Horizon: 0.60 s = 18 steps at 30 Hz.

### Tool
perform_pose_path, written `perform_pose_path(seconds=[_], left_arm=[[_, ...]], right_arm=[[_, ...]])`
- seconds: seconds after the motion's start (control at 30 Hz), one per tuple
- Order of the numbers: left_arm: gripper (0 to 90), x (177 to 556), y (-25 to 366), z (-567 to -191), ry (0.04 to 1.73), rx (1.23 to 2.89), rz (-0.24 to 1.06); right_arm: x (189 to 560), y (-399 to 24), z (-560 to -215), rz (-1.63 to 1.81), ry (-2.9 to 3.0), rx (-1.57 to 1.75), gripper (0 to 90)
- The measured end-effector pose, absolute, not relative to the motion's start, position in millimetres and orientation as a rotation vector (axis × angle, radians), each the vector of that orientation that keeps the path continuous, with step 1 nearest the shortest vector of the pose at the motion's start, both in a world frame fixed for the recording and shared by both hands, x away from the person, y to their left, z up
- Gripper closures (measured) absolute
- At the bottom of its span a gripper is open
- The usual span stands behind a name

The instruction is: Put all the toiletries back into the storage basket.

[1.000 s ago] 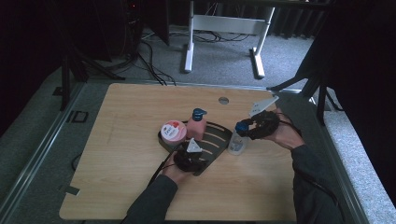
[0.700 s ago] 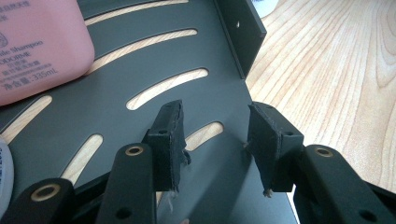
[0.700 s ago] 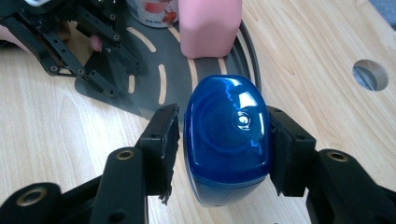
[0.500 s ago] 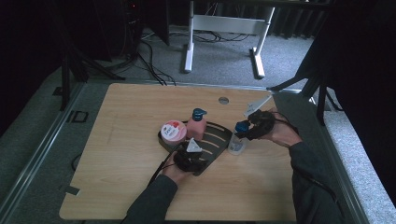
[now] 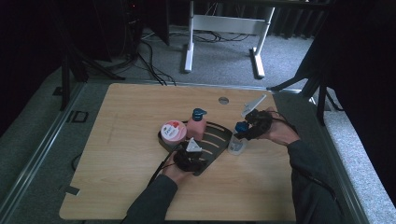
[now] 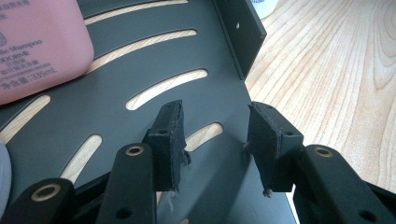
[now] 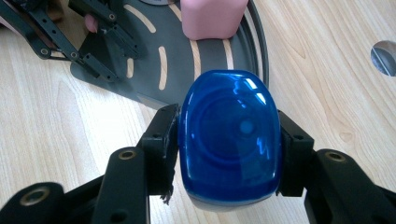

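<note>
Forearms reach in from the near edge of the surface. The right hand, wrist bent toward the middle, holds the right gripper pointing down, its pads pinching the blue cap of a clear bottle. That bottle stands on the wood just beside the right rim of the black slotted tray, toward the right edge. The left hand rests low at the tray's near rim; the left gripper lies over the tray floor, jaws spread with nothing between them. A pink bottle and a round tub sit in the tray.
</note>
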State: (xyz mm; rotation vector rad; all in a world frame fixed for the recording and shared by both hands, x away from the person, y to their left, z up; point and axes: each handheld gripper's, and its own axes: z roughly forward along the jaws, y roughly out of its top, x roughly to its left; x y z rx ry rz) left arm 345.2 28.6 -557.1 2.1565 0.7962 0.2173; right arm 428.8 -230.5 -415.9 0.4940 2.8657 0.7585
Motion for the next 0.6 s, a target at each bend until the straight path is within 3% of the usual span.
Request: perform_pose_path(seconds=[0.6], left_arm=[[57.6,345.4,27.4,-559.3,0.781,2.152,0.167]], right_arm=[[433.3,-220.7,-419.5,0.654,2.903,0.486,48.7]])
